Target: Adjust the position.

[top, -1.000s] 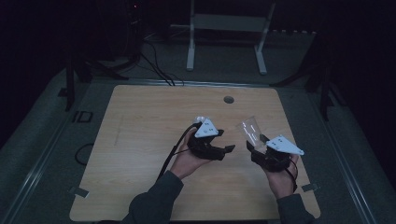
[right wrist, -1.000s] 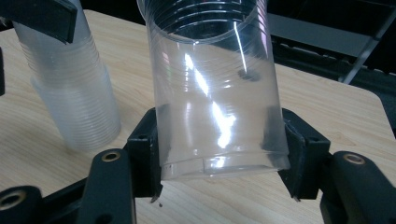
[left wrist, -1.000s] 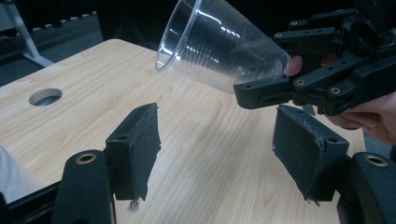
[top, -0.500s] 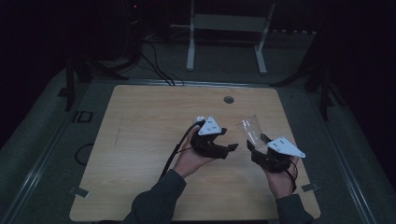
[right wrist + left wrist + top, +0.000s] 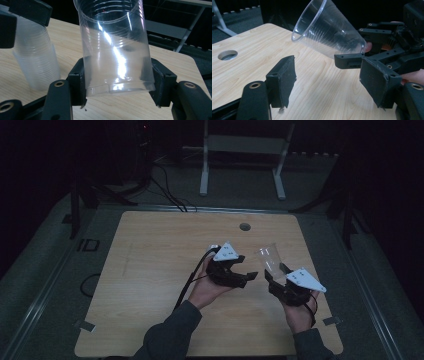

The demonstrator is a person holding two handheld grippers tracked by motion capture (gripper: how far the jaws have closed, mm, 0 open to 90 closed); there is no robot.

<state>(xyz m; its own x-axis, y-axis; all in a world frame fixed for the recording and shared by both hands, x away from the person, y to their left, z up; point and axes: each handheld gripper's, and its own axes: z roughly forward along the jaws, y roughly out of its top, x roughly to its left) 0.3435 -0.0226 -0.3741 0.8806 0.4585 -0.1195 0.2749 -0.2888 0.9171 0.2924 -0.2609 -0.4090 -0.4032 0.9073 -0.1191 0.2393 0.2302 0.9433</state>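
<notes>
My right gripper (image 5: 277, 270) is shut on a clear plastic cup (image 5: 268, 256) near its base; the cup tilts up and away over the wooden table (image 5: 150, 270). In the right gripper view the pads (image 5: 78, 82) press on both sides of the cup (image 5: 115, 45). My left gripper (image 5: 246, 270) faces it from the left, a short way off. Its jaws have just been opening and nothing is between them (image 5: 329, 82); ahead of them are the cup (image 5: 329, 35) and the right gripper (image 5: 362, 46). A ribbed stack of translucent cups (image 5: 35, 57) shows under the left gripper's black parts.
A round cable hole (image 5: 244, 226) sits near the table's far edge, also seen from the left gripper (image 5: 227, 55). A white metal stand (image 5: 205, 170) and cables lie on the dark floor behind the table. Both forearms come in from the near edge.
The left gripper has shifted slightly to the right, toward the cup, and its jaws look wider. The right gripper and the cup have stayed where they were.
</notes>
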